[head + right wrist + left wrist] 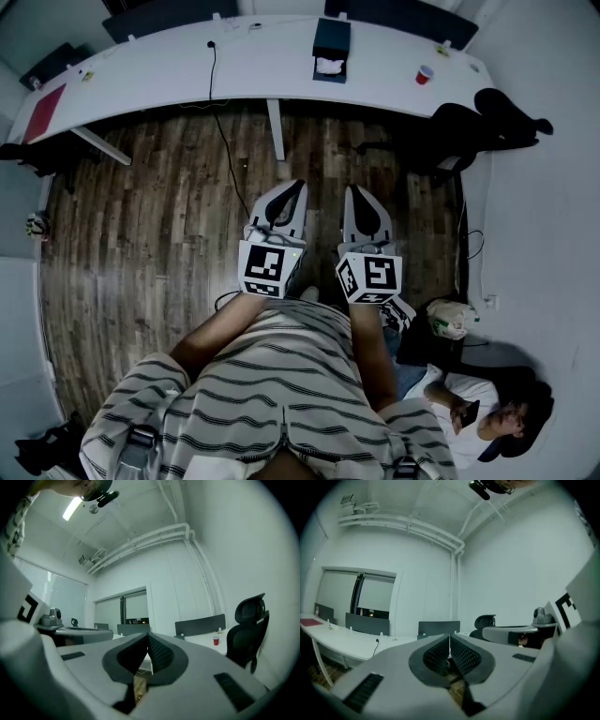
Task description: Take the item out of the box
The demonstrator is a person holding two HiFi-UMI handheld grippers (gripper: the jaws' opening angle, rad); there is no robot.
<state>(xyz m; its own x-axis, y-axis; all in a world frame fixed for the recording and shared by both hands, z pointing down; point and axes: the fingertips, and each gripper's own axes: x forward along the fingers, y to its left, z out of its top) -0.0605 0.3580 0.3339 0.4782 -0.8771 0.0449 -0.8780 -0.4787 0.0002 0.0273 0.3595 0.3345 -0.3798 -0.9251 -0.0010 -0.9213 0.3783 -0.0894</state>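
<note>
Head view has my left gripper (pixel 292 192) and right gripper (pixel 358 197) side by side over the wood floor (pixel 159 216), both jaws pressed together on nothing, well apart from the long white desk (pixel 244 66) where the box (pixel 331 39) holds the white item (pixel 329 66), a red cup (pixel 425 74) nearby.

Box (pixel 331 49): dark blue, rectangular, seen from above in the head view.
Box state: open, so the inside shows at its near end.
Box place: on the long white desk (pixel 169 66), a little right of the middle.
Item (pixel 329 66): white and pale; too small to tell what it is.
Item place: inside the box, at the near end.
</note>
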